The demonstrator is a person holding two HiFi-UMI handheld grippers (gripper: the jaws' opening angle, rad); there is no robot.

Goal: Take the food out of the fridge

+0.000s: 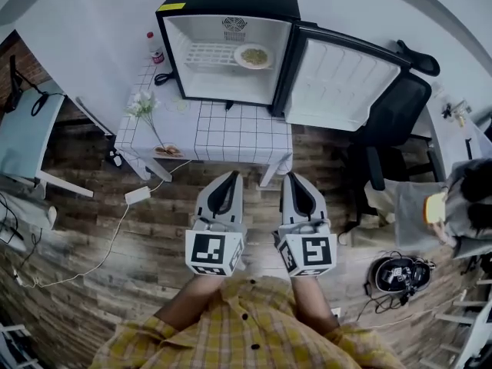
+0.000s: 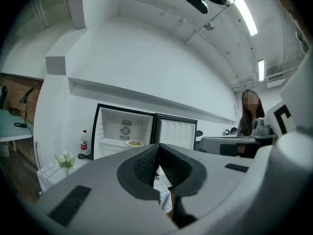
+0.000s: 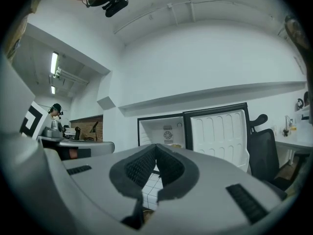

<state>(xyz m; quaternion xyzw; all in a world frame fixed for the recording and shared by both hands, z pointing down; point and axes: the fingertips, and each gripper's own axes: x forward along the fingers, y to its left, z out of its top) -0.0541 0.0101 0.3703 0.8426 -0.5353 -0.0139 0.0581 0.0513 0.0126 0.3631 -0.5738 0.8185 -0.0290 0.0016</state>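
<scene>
A black mini fridge (image 1: 231, 10) stands on a white tiled table (image 1: 231, 133), its door (image 1: 342, 83) swung open to the right. Inside, a plate of food (image 1: 254, 56) sits on the white wire shelf. Both grippers hover side by side over the wooden floor, well short of the table and pointing at the fridge. My left gripper (image 1: 228, 177) is shut with nothing in it, and so is my right gripper (image 1: 297, 177). In the left gripper view the plate (image 2: 134, 143) shows beyond the closed tips (image 2: 157, 148). In the right gripper view the fridge (image 3: 166, 130) lies past the closed tips (image 3: 155, 147).
A bottle (image 1: 156, 48) stands left of the fridge; a flower vase (image 1: 142, 106) and a small dish (image 1: 167, 151) sit on the table's left side. A black office chair (image 1: 392, 121) stands right of the door. A seated person (image 1: 469, 198) is at far right, a desk (image 1: 31, 129) at left.
</scene>
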